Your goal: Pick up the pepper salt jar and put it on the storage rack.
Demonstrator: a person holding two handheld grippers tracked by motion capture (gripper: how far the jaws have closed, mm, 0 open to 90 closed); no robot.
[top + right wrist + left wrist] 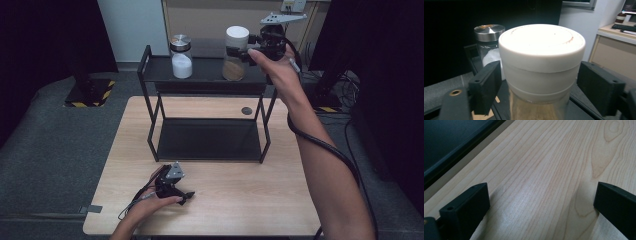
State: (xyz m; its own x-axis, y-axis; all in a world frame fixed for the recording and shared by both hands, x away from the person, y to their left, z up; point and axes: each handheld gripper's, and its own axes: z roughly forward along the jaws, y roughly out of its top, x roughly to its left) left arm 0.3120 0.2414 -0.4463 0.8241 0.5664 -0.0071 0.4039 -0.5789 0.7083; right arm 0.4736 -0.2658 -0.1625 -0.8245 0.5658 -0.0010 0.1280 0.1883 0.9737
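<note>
Ok, right gripper [239,51] is up at the far right, on the top shelf of the black rack [150,70]. Its jaws sit either side of the white-lidded jar [235,55], just below the lid. In the right gripper view there's a gap between each pad and the jar [541,75], so I've let go: jaws released, nothing clamped. No earlier look to compare with.

The jar stands upright on the top shelf, right half, brownish stuff in the glass btm. Beside it to the left, apart from it, is the steel-lidded jar [181,57] w/ white contents, also upright; I see it behind the left jaw in the right gripper view [488,40].

Left gripper [186,196] is down near me, resting low on the wood surface [240,200], near-left, in front of the rack's lower shelf. Left gripper view: jaws spread wide, bare wood grain [544,177] between them, holding nothing.
</note>
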